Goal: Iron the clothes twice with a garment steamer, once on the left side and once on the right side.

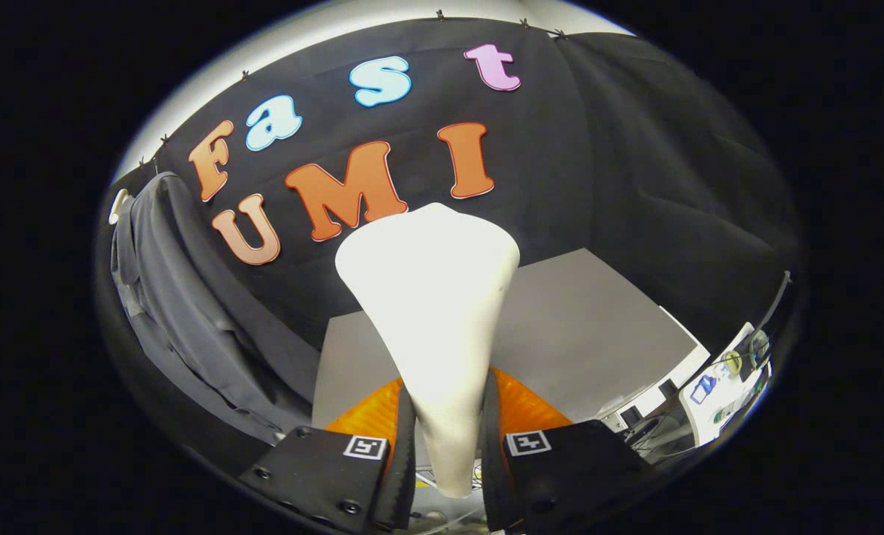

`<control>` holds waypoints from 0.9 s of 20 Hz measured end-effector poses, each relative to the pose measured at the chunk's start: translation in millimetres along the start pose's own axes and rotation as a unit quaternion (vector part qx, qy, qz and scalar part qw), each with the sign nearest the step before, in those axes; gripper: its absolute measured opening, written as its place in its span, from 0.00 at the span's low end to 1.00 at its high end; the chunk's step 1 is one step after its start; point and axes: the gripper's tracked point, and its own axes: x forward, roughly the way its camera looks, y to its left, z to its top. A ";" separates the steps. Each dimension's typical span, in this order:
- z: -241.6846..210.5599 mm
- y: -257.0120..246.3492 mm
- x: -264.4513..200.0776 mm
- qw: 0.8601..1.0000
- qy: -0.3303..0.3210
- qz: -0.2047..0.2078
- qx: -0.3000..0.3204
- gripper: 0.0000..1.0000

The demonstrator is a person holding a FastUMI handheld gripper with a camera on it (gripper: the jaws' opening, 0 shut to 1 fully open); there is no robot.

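Observation:
A white garment steamer (431, 297) rises from between my fingers, its narrow handle pinched at the bottom and its wide head flaring upward ahead of me. My gripper (448, 438) is shut on that handle, one finger on each side. A grey garment (178, 305) hangs on a white hanger (119, 204) against the black cloth wall, well off to the left of the steamer and apart from it. The steamer's head points away from the garment, toward the wall behind the table.
A grey table (583, 327) lies beyond the fingers, under and to the right of the steamer. At its right end sit a white surface with small items and cables (724, 379). Black cloth walls close the booth at the back and the right.

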 end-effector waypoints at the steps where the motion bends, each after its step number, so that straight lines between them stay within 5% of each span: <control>1: -7.5 11.8 -8.1 1.000 -0.008 0.004 0.002 0.45; 5: -37.9 62.5 -36.5 0.999 -0.028 0.042 0.006 0.44; 18: -49.7 209.3 -81.5 0.991 -0.114 0.048 -0.045 0.44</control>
